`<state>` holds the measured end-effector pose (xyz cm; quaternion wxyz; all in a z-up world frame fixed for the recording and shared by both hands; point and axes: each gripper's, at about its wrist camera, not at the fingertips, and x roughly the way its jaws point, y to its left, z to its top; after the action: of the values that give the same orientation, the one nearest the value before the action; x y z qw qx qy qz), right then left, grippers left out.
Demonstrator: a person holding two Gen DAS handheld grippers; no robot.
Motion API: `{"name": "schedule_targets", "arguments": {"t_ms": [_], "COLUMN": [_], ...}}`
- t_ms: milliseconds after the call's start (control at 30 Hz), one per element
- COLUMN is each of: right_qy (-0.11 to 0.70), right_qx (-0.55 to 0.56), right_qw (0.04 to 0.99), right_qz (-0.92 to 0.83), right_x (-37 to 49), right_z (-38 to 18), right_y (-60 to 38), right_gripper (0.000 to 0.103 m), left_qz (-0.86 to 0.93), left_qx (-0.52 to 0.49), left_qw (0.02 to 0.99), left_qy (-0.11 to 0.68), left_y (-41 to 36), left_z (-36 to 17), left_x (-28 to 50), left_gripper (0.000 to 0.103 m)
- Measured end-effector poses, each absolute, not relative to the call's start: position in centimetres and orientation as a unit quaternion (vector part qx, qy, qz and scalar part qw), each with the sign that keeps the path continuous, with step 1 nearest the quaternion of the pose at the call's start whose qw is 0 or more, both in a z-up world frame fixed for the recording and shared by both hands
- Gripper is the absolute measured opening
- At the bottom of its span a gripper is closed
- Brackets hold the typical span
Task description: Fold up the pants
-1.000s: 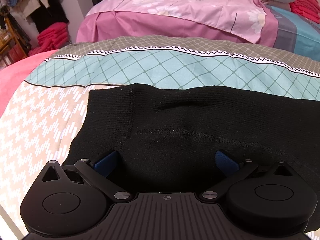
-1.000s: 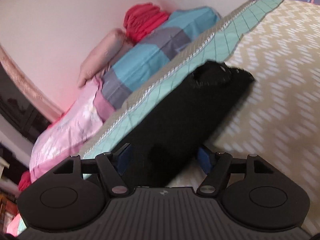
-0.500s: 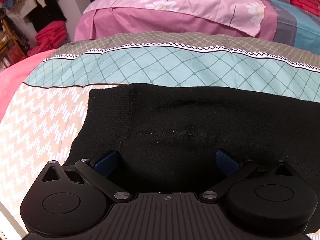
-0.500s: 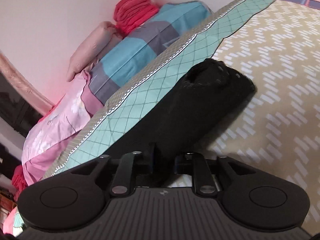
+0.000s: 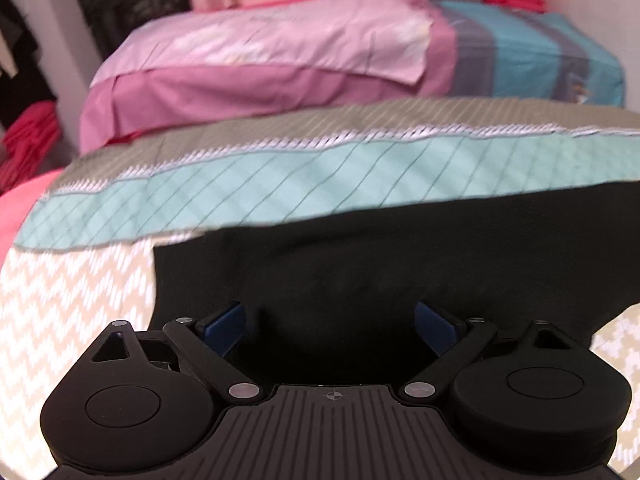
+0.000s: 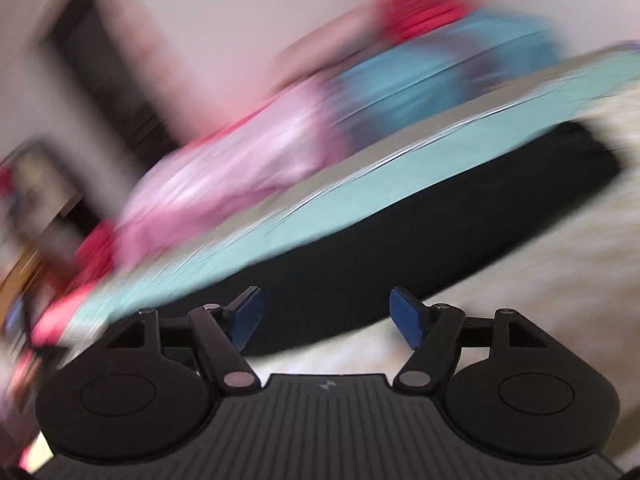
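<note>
Right wrist view: badly blurred. Right hand-held gripper (image 6: 324,316) spread wide, jaws just reopened, nothing pinched, blue pads hanging over the near edge of the black knit pants (image 6: 420,216). Looks like a let-go after a fold, judging by the tidy long strip lying flat on the bed (image 6: 540,272).

Left wrist view: left hand-held gripper (image 5: 330,322) also spread, pads either side of soft dark fabric, not squeezing. Pants (image 5: 380,264) across the zigzag beige and teal checked quilt, towards the near edge. Matte, ribbed, floppy stuff. Pink bedding (image 5: 260,60) piled behind.
</note>
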<state>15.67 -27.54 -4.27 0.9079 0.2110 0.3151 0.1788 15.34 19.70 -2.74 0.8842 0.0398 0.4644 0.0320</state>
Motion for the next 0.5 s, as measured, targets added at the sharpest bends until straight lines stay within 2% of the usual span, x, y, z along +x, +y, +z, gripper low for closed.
{"name": "schedule_targets", "arguments": {"t_ms": [200, 300, 500], "right_qy": [0.368, 0.387, 0.371], "right_qx": [0.165, 0.134, 0.103], "right_qw": [0.852, 0.838, 0.836], "right_qz": [0.333, 0.361, 0.390], "right_x": [16.8, 17.0, 16.9], "right_z": [-6.0, -7.5, -8.3], "right_y": [-17.4, -13.8, -10.8], "right_gripper": [0.079, 0.079, 0.079], "left_qz": [0.001, -0.008, -0.033], "left_qx": [0.019, 0.049, 0.030], "left_qw": [0.879, 0.879, 0.871], "left_qy": [0.477, 0.474, 0.490], "left_y": [18.5, 17.8, 18.7], "left_z": [-5.3, -7.0, -6.5], "left_x": [18.7, 18.7, 19.0], "left_gripper": [0.103, 0.103, 0.103]}}
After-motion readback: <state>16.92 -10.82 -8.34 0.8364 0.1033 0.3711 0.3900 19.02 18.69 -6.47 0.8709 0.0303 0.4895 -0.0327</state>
